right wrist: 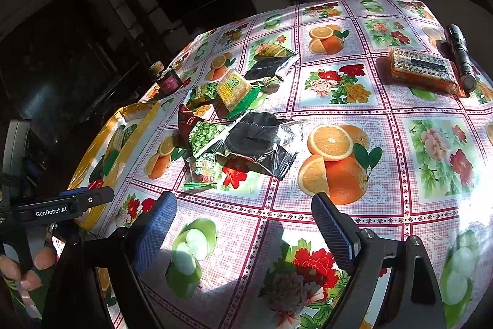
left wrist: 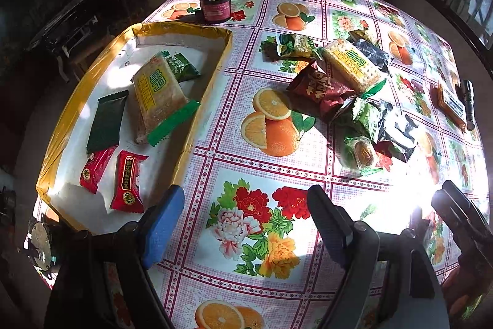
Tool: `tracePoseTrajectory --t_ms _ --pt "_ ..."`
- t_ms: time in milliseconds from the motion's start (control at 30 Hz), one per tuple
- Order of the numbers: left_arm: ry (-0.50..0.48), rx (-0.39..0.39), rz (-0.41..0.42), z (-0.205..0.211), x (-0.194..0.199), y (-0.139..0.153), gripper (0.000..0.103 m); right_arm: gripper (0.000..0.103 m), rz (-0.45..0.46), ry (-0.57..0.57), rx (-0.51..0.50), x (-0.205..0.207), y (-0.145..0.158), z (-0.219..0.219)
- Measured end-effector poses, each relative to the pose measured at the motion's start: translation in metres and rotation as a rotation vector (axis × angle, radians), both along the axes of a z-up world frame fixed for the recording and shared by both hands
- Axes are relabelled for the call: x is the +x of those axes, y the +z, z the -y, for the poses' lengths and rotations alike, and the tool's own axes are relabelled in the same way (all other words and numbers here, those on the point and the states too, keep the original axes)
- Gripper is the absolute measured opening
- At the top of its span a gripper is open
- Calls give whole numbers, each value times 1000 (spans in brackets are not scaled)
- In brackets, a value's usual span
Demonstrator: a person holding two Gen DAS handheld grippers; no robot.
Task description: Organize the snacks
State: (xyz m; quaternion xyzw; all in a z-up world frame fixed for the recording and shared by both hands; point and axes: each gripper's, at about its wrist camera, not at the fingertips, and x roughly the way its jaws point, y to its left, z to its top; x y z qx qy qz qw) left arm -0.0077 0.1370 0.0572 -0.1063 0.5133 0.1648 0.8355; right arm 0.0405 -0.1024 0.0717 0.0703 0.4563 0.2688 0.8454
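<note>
My left gripper (left wrist: 243, 224) and right gripper (right wrist: 243, 224) both gape empty; loose foil snack packets (right wrist: 246, 131) beside yellow-rimmed white tray (left wrist: 185, 30).

Glossy plastic tablecloth (left wrist: 262, 144), shiny crinkled foil snack wrappers (right wrist: 258, 144), paper-lined tray (left wrist: 129, 51).

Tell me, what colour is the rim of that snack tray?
Yellow-gold, around a white inside. The tray shows best in the left wrist view.

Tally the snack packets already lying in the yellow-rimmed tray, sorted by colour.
red packets: 2
dark green packet: 1
bright green packet: 1
yellow cracker pack: 1
Total in the tray: 5
</note>
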Motion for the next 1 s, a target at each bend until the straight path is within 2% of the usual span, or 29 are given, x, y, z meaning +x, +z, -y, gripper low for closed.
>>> tracePoseTrajectory --t_ms 200,500,800,1000 --pt "3 -57 -27 3 31 -2 81 92 7 19 -24 9 -2 -2" --pt "78 -160 -42 -8 80 -7 81 92 49 82 -113 39 -3 -14" --pt "158 -309 -68 -19 122 -26 81 92 83 185 -192 67 -6 -33" --pt "162 -332 -91 -14 144 -40 81 92 108 283 -263 75 -15 -54"
